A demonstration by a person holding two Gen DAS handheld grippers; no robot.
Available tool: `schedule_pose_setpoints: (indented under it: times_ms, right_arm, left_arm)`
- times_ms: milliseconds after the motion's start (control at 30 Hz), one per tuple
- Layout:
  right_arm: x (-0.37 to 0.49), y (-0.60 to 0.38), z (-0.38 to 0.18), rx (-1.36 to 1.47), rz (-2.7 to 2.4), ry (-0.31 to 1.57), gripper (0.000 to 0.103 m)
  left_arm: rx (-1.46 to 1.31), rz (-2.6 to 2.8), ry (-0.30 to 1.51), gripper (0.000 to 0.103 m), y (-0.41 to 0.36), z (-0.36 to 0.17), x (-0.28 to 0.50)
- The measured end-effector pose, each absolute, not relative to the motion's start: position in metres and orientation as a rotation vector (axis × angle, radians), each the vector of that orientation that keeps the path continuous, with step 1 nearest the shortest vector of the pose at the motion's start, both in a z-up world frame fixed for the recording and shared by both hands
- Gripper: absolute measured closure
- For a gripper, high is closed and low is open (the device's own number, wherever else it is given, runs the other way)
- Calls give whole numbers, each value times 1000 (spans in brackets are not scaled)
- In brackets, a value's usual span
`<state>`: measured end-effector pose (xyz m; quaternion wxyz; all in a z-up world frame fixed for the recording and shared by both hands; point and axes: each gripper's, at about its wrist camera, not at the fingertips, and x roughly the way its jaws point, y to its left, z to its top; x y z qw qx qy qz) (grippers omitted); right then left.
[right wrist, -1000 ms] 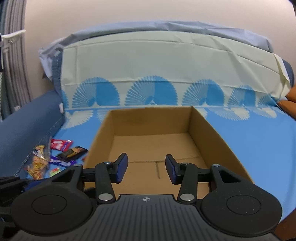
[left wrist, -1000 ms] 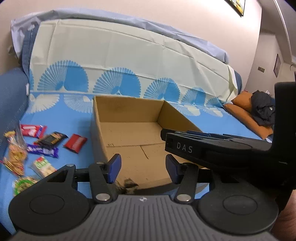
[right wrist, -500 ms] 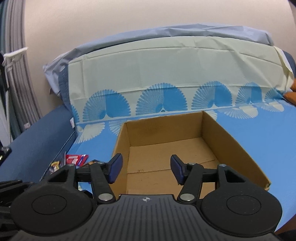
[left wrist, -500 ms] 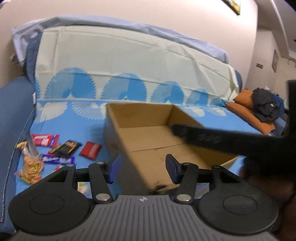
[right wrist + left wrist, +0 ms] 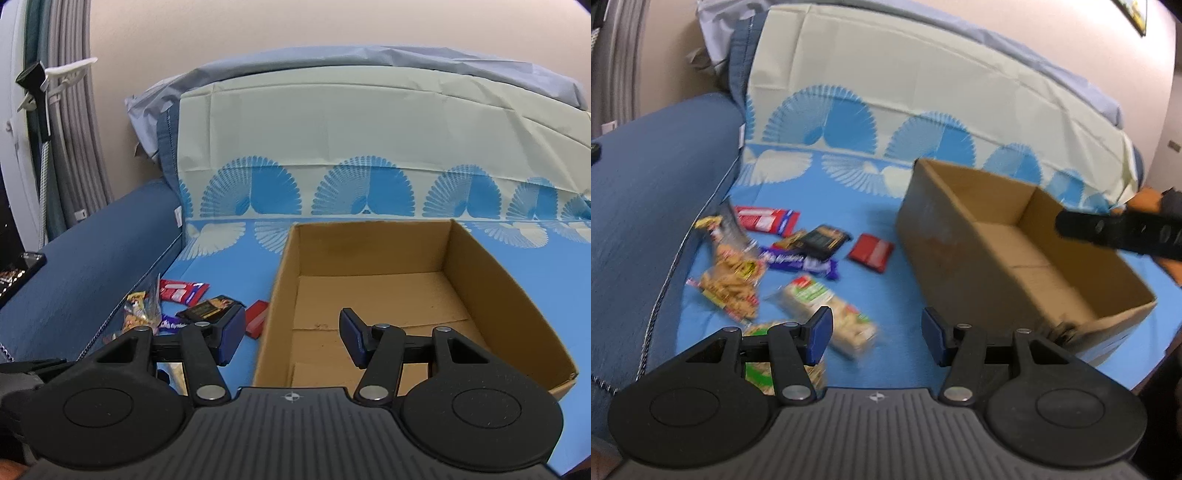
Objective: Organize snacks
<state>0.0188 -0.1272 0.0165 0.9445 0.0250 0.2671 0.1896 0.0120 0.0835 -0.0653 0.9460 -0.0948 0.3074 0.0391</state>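
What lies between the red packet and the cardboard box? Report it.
Nothing: in the left wrist view only bare blue sheet separates the red packet from the cardboard box.

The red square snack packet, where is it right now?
In the left wrist view the red square snack packet lies flat on the blue sheet, between the black packet on its left and the cardboard box on its right.

Even, soft indoor lighting. Left wrist view motion-blurred across the snack packets (image 5: 798, 266); right wrist view sharp. Fisheye bends edges.
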Motion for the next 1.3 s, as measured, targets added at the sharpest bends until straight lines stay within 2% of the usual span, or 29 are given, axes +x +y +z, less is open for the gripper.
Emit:
schedule_pose_setpoints:
  times_ms: [133,200,267,433,867,900,967,1067,1167,1300]
  right_arm:
    - [17,-113,12,29,400,550,45]
    - [16,-106,11,22,410,555,45]
    - [15,-99,10,20,415,555,45]
    - [9,-84,2,30,441,546,45]
    - [4,-64,-25,27,544,520,44]
    - [5,-64,-25,28,552,521,44]
    - [7,-61,-26,22,567,523,44]
    - [15,-55,-25,25,603,532,42]
    - [29,-42,-25,-4,651,582,35]
    - [52,-14,-34,-85,673,660,35]
  left_arm:
    - [-235,115,657,40,95,-73,13]
    - [-245,148,675,29,100,-78,14]
    - [-255,197,693,13,105,-84,16]
    - [-309,340,775,1,126,-100,25]
    - [-307,377,888,2,132,-124,44]
    - [-302,380,896,3,131,-126,46]
    - [-308,383,907,13,133,-128,47]
    - [-319,384,904,23,135,-128,45]
    - [-338,386,899,24,138,-127,43]
    - [-347,391,897,24,140,-126,41]
